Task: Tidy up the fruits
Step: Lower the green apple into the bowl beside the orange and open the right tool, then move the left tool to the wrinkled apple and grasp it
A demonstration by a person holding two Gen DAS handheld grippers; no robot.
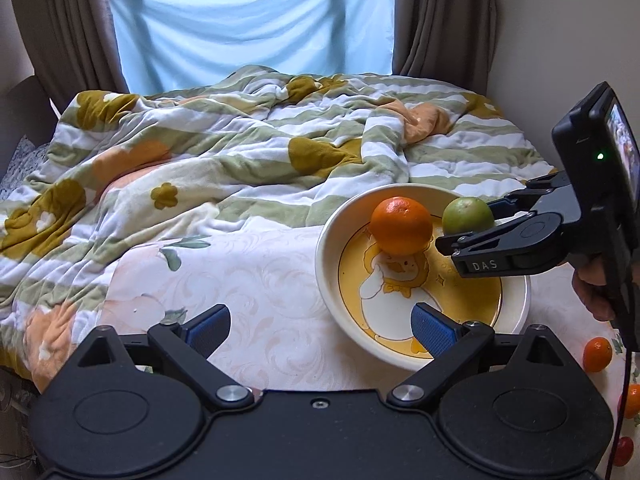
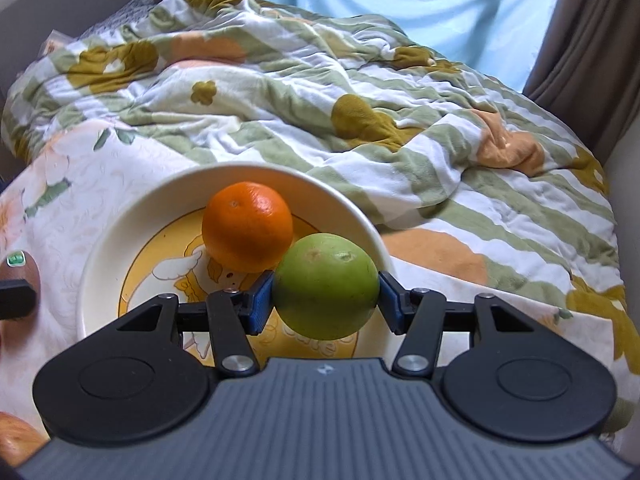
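Observation:
A cream bowl (image 1: 332, 280) with a yellow duck picture sits on the bed; it also shows in the right wrist view (image 2: 100, 248). An orange (image 1: 401, 225) lies in it, also seen in the right wrist view (image 2: 247, 226). My right gripper (image 2: 326, 300) is shut on a green fruit (image 2: 326, 286) and holds it over the bowl beside the orange; in the left wrist view the green fruit (image 1: 468, 216) shows at the right gripper (image 1: 472, 224). My left gripper (image 1: 320, 330) is open and empty at the bowl's near left rim.
Small orange and red fruits (image 1: 597, 354) lie on the sheet at the right. A brown fruit with a sticker (image 2: 20, 272) and another fruit (image 2: 16, 440) lie at the left of the right wrist view. A rumpled striped blanket (image 1: 240, 152) covers the bed behind.

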